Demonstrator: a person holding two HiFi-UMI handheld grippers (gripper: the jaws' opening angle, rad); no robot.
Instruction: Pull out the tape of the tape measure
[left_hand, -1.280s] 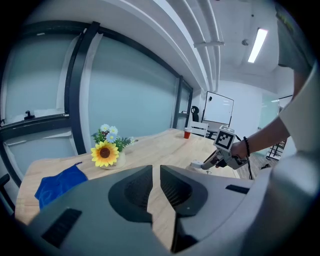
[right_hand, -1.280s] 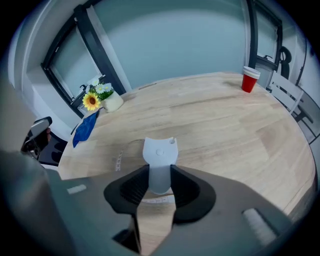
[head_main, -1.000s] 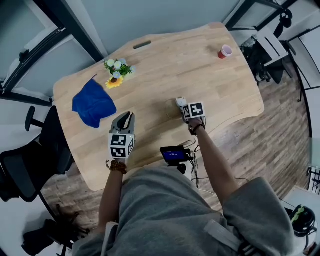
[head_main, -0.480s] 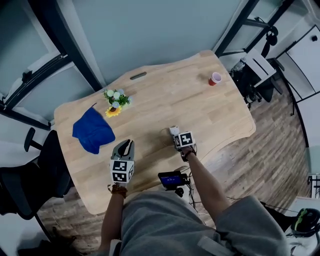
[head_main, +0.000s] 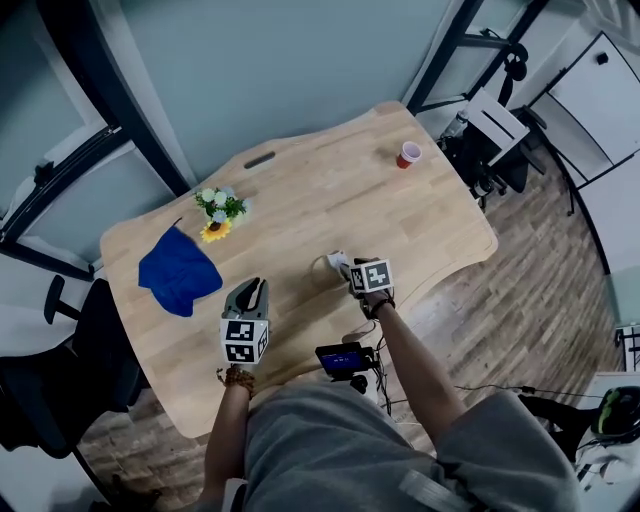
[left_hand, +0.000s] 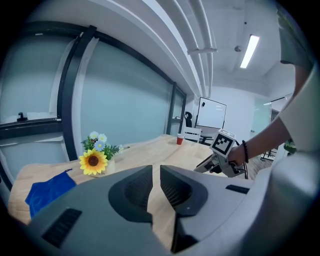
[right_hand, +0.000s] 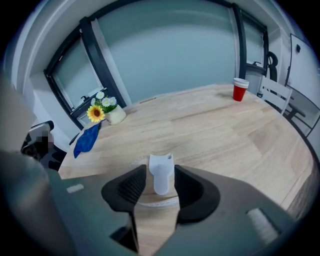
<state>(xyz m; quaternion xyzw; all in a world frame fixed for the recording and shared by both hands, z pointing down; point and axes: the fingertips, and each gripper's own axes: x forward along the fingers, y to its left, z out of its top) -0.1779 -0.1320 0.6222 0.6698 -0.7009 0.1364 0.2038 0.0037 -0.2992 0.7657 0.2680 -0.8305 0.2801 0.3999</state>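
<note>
A small white tape measure (right_hand: 161, 167) stands on the wooden table (head_main: 300, 200), with a loop of white tape (right_hand: 150, 202) lying around its base. My right gripper (right_hand: 160, 186) straddles it. Its jaws are opening, a gap shows beside the left pad, and the tape measure is still between them. In the head view the right gripper (head_main: 341, 266) is at the tape measure (head_main: 334, 260), near the table's front edge. My left gripper (head_main: 255, 288) hovers to the left, apart from it. Its jaws (left_hand: 156, 182) are nearly together with nothing between them. The left gripper view also shows the right gripper (left_hand: 220, 161).
A blue cloth (head_main: 178, 272) lies at the table's left and a small flower pot (head_main: 218, 210) stands behind it. A red cup (head_main: 408, 154) stands at the far right corner. A small device with a lit screen (head_main: 342, 358) sits at the front edge. Chairs stand around the table.
The head view has shifted, so the table sits differently in the frame. The right gripper stays at the tape measure. The left gripper holds about the same spot.
</note>
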